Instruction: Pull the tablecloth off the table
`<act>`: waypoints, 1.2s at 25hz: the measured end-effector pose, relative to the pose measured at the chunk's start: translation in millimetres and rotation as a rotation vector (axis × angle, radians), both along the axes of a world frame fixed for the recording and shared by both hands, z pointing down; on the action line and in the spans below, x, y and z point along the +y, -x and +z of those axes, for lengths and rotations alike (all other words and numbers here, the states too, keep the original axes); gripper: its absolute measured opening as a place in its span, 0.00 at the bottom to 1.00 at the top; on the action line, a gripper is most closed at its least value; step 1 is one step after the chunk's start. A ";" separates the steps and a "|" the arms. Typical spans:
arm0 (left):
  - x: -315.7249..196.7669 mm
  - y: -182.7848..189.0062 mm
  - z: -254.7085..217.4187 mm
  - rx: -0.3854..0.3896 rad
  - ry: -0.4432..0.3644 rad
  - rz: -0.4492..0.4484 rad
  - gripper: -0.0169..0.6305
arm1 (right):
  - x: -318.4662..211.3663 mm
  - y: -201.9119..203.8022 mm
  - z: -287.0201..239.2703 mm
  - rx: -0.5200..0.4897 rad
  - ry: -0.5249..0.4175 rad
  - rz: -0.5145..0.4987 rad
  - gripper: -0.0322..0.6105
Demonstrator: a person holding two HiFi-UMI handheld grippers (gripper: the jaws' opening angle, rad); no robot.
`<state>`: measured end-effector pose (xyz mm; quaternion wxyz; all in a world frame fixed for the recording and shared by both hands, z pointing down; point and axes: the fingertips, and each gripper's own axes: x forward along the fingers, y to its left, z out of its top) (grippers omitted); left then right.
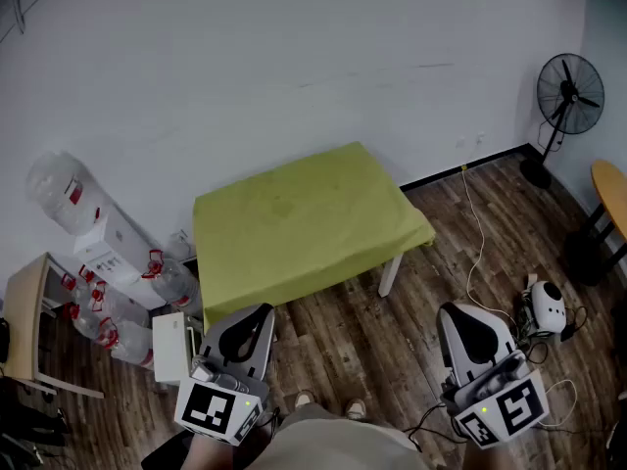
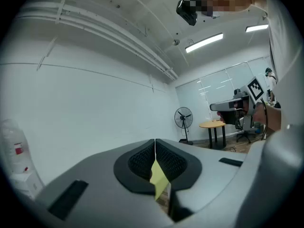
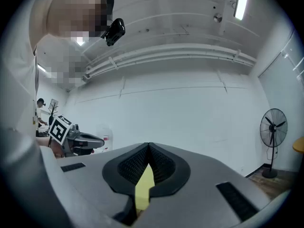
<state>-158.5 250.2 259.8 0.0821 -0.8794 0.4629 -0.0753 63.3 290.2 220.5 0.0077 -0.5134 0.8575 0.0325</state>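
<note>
A yellow-green tablecloth (image 1: pixel 304 213) covers a small white-legged table (image 1: pixel 390 274) against the white wall, and its edges hang over the sides. My left gripper (image 1: pixel 257 313) is held low near the person, short of the table's front left corner, with its jaws shut and empty. My right gripper (image 1: pixel 453 309) hovers over the wood floor to the table's front right, also shut on nothing. In the left gripper view the left gripper (image 2: pixel 155 140) shows only a sliver of tablecloth (image 2: pixel 158 177) behind its closed tips. The right gripper (image 3: pixel 149 145) shows the same tablecloth (image 3: pixel 144 186).
Large water bottles (image 1: pixel 59 189) and white boxes (image 1: pixel 113 243) are stacked left of the table, beside a wooden desk (image 1: pixel 24 311). A standing fan (image 1: pixel 568 91) and a round orange table (image 1: pixel 612 194) are at the right. A cable (image 1: pixel 475 253) and a white device (image 1: pixel 544 302) lie on the floor.
</note>
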 end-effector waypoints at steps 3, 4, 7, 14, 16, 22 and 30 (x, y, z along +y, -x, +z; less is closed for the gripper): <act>-1.8 -1.7 1.5 0.007 0.009 -0.008 0.06 | -2.3 -5.2 1.5 -0.013 0.003 0.001 0.10; -3.2 -2.0 2.0 0.010 0.012 -0.012 0.06 | -3.7 -6.3 2.4 -0.014 0.005 -0.001 0.10; -7.9 -3.9 4.4 0.022 0.022 -0.017 0.06 | -7.6 -9.0 7.3 -0.004 0.017 -0.006 0.10; -15.6 -11.0 16.5 0.052 0.065 -0.020 0.06 | -12.6 -14.7 16.6 -0.024 0.033 -0.014 0.10; -18.2 -14.6 17.4 0.068 0.073 -0.016 0.06 | -12.9 -18.0 15.7 -0.042 0.027 -0.022 0.10; -25.2 -21.8 20.4 0.070 0.076 -0.010 0.17 | -19.9 -27.6 23.4 -0.054 0.053 -0.006 0.40; -21.5 -35.6 24.8 -0.001 0.044 0.000 0.36 | -19.8 -32.0 46.0 -0.059 0.107 -0.017 0.44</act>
